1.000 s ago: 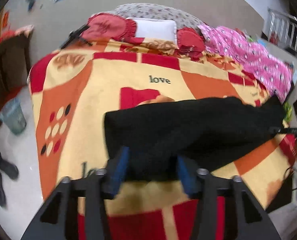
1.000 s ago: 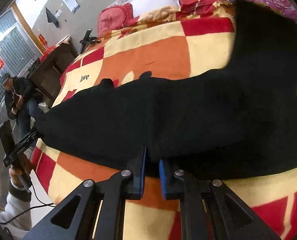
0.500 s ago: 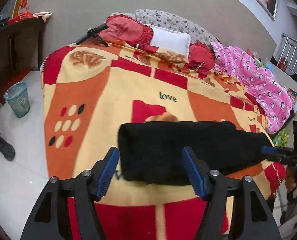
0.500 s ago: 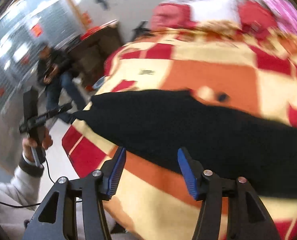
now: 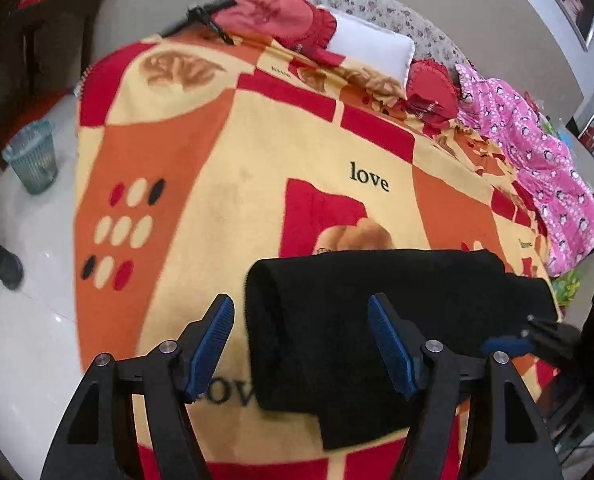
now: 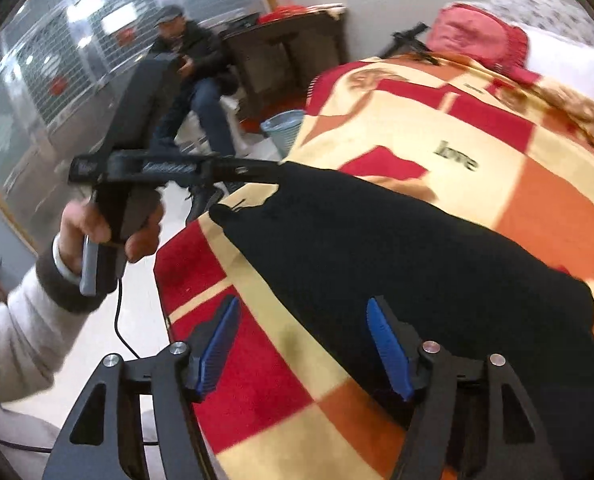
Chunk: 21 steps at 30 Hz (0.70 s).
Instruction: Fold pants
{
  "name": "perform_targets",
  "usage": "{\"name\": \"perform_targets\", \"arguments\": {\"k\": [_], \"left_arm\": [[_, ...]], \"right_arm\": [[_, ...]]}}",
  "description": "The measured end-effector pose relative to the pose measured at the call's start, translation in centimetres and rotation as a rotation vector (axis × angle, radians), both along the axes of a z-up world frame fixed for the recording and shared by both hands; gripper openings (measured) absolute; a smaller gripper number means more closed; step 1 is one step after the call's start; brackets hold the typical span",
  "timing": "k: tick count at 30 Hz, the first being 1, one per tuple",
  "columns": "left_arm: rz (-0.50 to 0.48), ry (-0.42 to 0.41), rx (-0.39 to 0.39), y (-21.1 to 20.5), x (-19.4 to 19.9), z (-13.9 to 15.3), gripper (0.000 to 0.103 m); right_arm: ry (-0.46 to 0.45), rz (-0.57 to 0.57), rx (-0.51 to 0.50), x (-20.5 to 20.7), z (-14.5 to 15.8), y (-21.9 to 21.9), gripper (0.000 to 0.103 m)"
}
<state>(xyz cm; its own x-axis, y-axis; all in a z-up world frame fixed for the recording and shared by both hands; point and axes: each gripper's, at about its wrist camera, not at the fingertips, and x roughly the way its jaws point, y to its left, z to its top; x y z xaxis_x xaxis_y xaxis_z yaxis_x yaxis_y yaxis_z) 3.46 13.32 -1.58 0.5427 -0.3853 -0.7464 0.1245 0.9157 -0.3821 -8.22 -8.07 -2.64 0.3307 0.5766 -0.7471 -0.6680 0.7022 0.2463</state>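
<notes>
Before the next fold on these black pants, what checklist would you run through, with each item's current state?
1. Left gripper released: ok, jaws wide apart, nothing between them.
2. Right gripper released: ok, jaws open above the blanket.
3. Black pants lying on the bed as a folded band: ok, left end looks rolled over.
4. Layers lined up: cannot tell, the near edge looks uneven and the black fabric hides seams.
5. Fabric within the bed edge: not ok, one tip of the pants reaches the blanket's edge in the right wrist view.
6. Grippers apart from each other: ok, they sit at opposite ends.
</notes>
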Motion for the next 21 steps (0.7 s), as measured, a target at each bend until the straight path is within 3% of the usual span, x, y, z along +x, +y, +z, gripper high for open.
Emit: {"name": "perform_targets", "arguments": {"k": [2, 5, 8, 16, 21], "left_arm": [[-0.037, 0.018, -0.013, -0.7, 0.9, -0.8, 0.064], [-0.081, 0.051, 0.029, -1.9, 2.2, -1.7, 0.022], [-0.104, 0.040, 0.046, -2.4, 3.7, -1.4, 0.014], [-0.143, -0.062, 0.066, -2.4, 6.3, 2.6, 0.010], [-0.125, 0.002, 0.121, -2.4, 5.6, -0.6, 0.014]], "right_arm": [[-0.006, 0.012, -0.017, 0.0, -0.4, 0.7, 0.068], [0.040, 0.037, -0.023, 0.0, -1.7, 1.4, 0.069], [0.025, 0.045, -0.032, -0.2, -1.6, 1.7, 0.069], [-0.004, 0.015, -0.029, 1.5, -0.5, 3.1, 0.068], [0.067, 0.009, 0.000, 2.5, -2.0, 4.4, 0.069]]}}
